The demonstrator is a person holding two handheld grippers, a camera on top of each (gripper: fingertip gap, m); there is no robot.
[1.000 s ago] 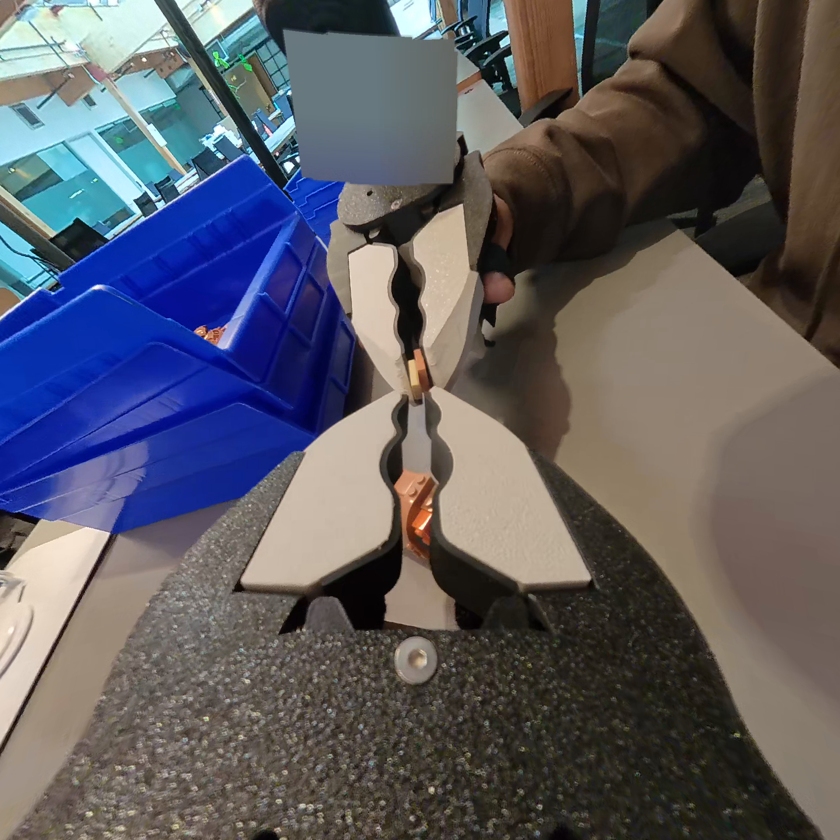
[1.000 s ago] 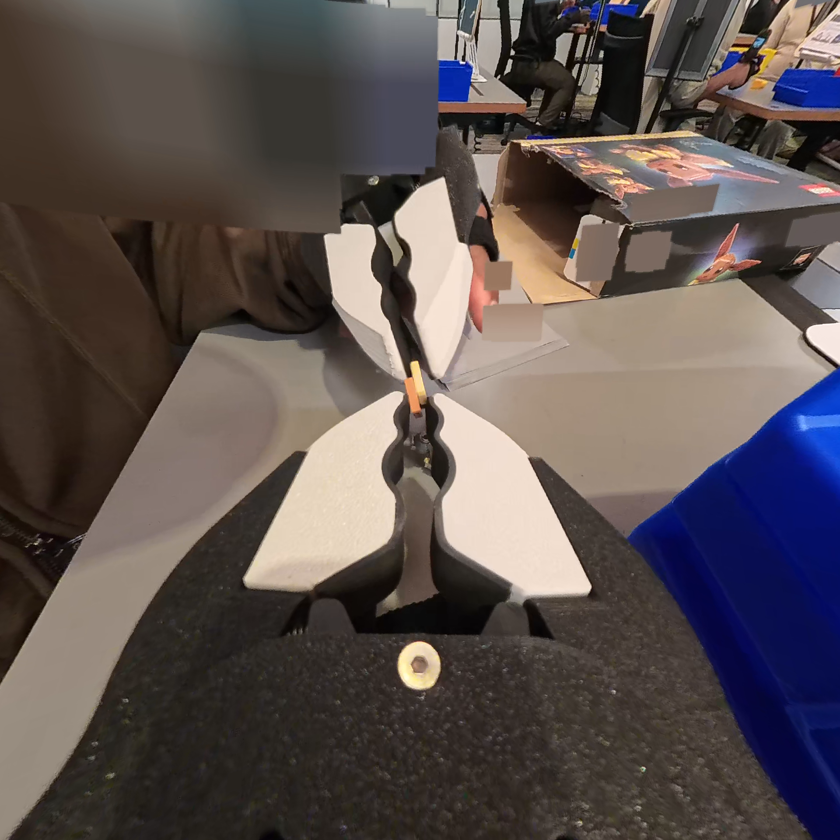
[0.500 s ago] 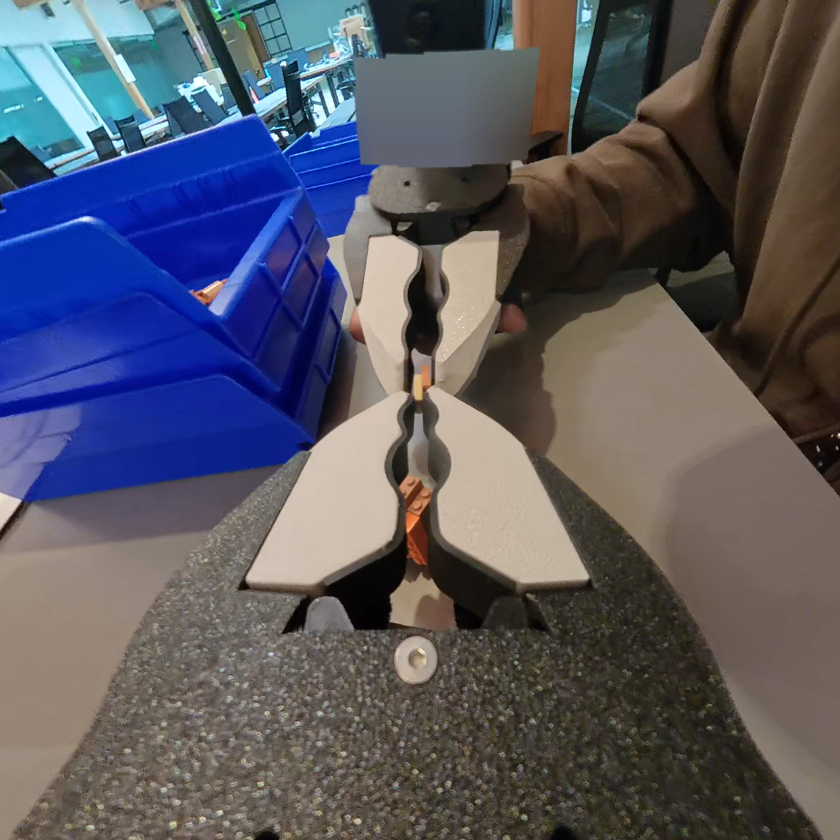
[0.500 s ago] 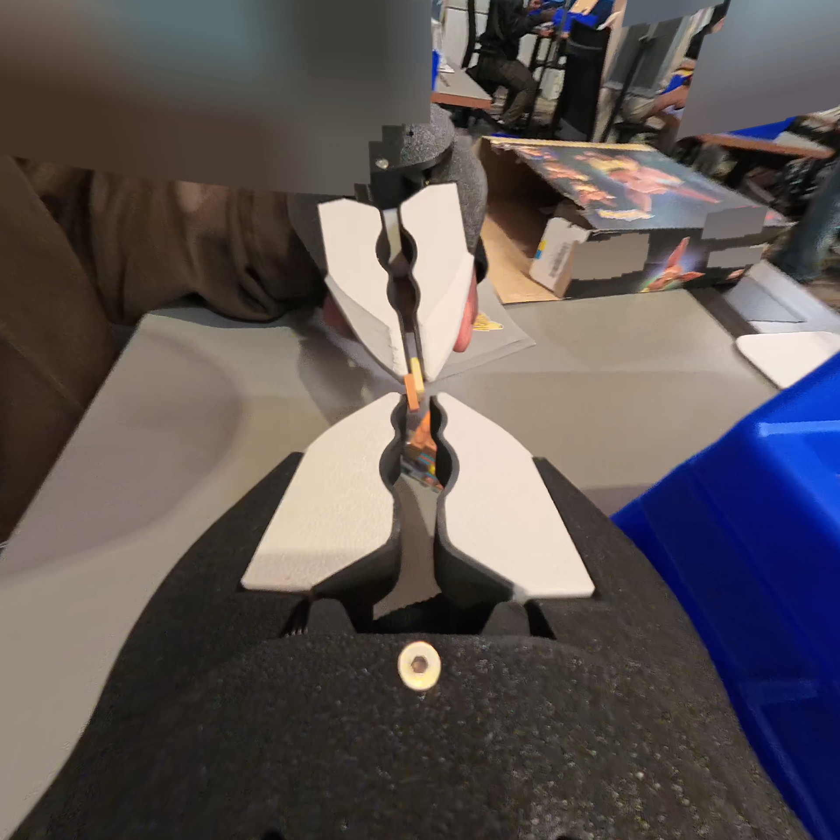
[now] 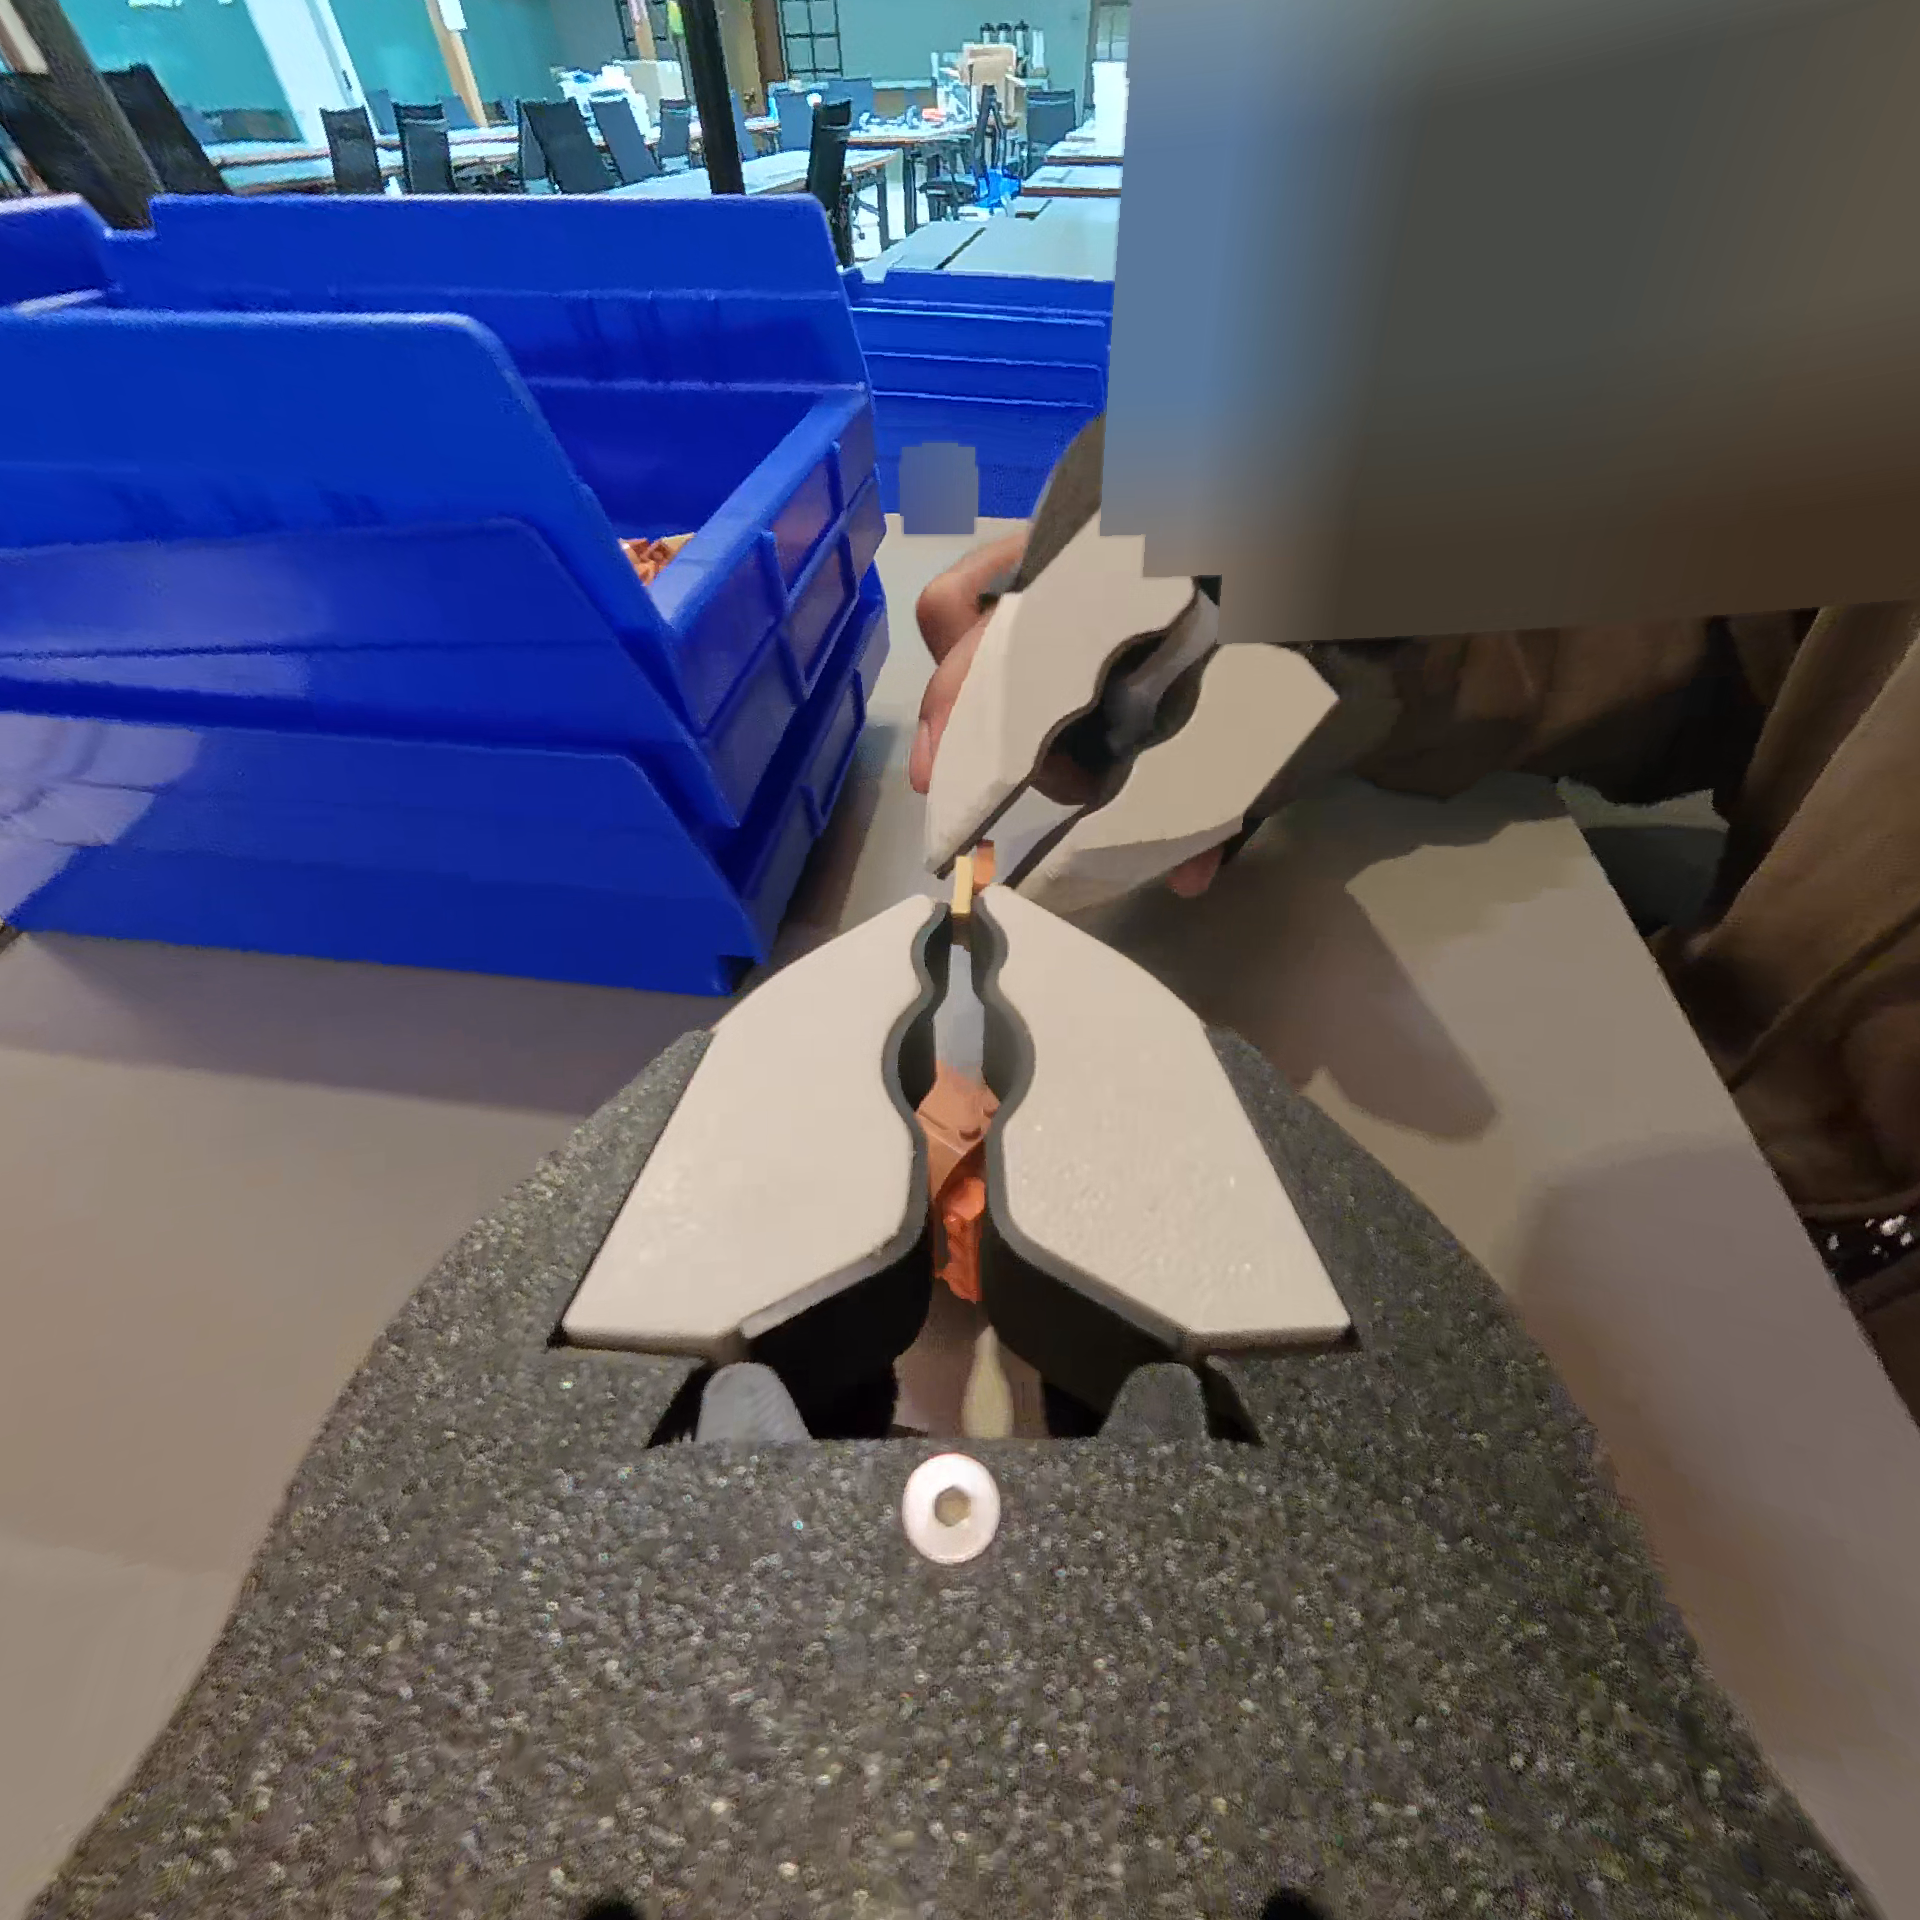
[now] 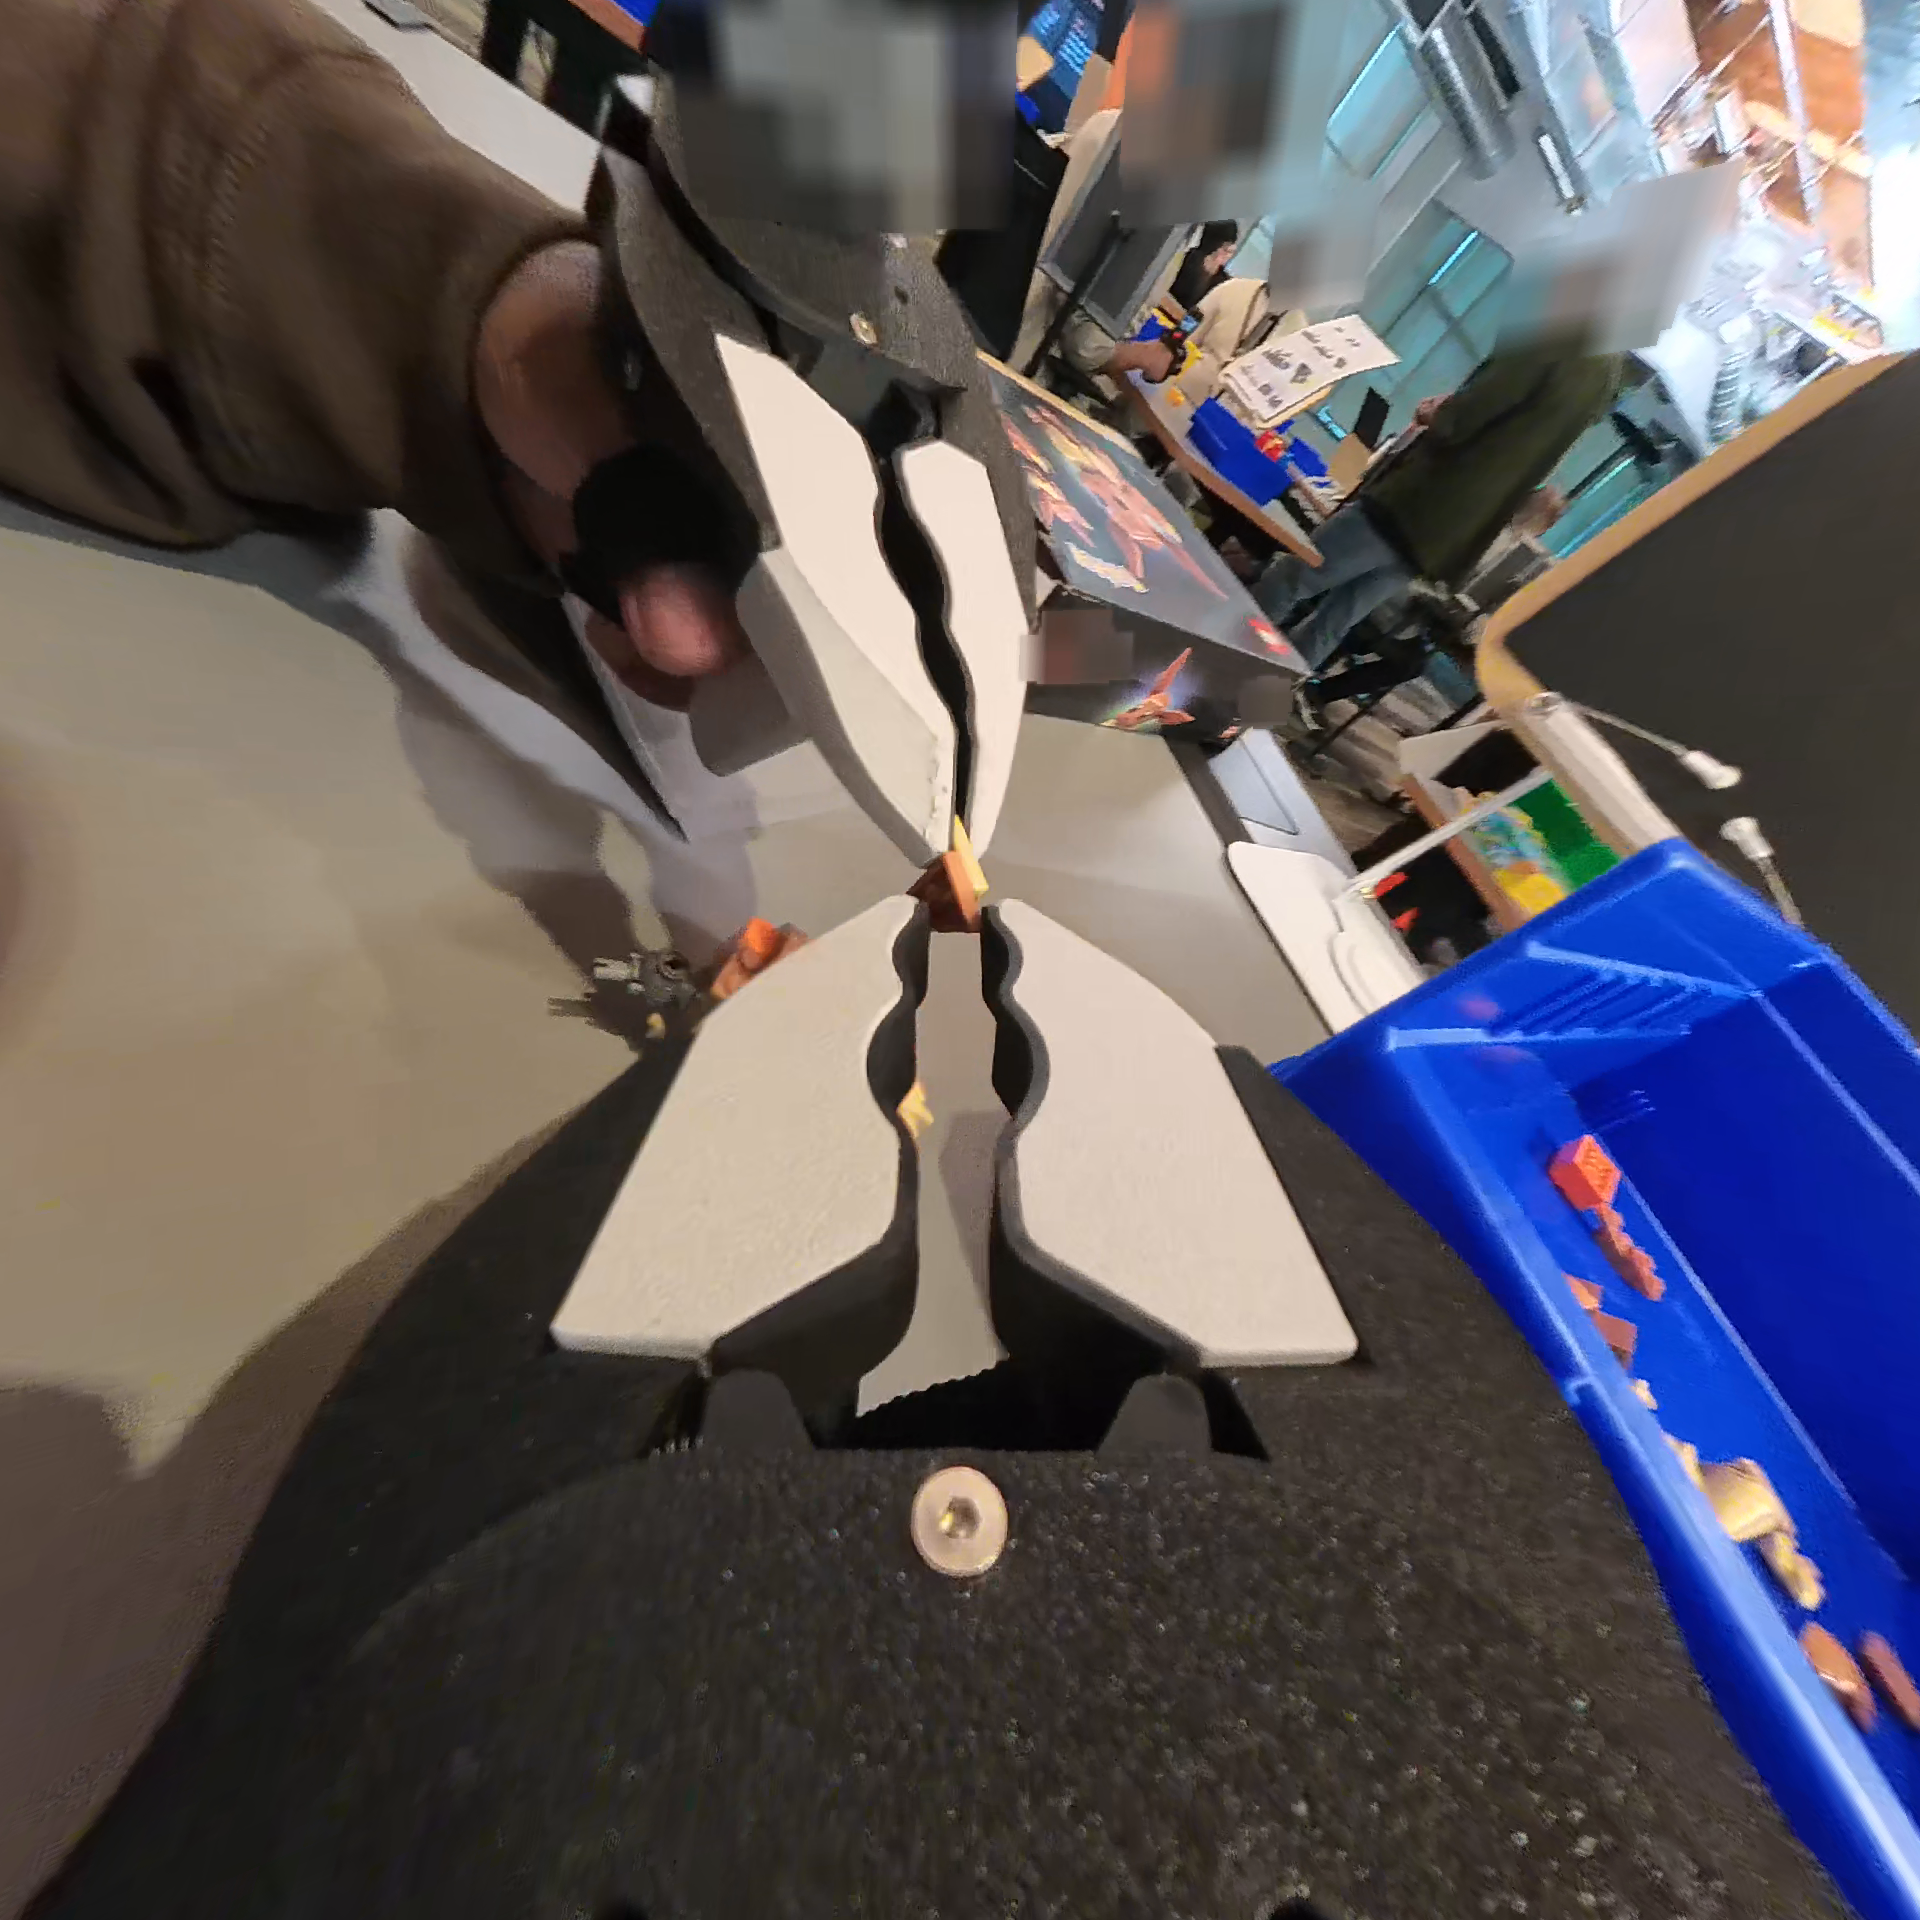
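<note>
The left gripper (image 5: 964, 912) is pinching a thin tan piece (image 5: 963, 889) at its fingertips, jaws clenched on it. The right gripper (image 6: 954, 910) is facing it tip to tip, jaws closed on a small orange brick (image 6: 948, 898) that is touching the tan piece. Both are hovering above the grey table (image 5: 312, 1101). Stacked blue bins (image 5: 416, 623) are sitting beside them, the nearest holding loose orange bricks (image 6: 1605, 1236). More small parts (image 6: 665, 977) are lying on the table near the right gripper.
</note>
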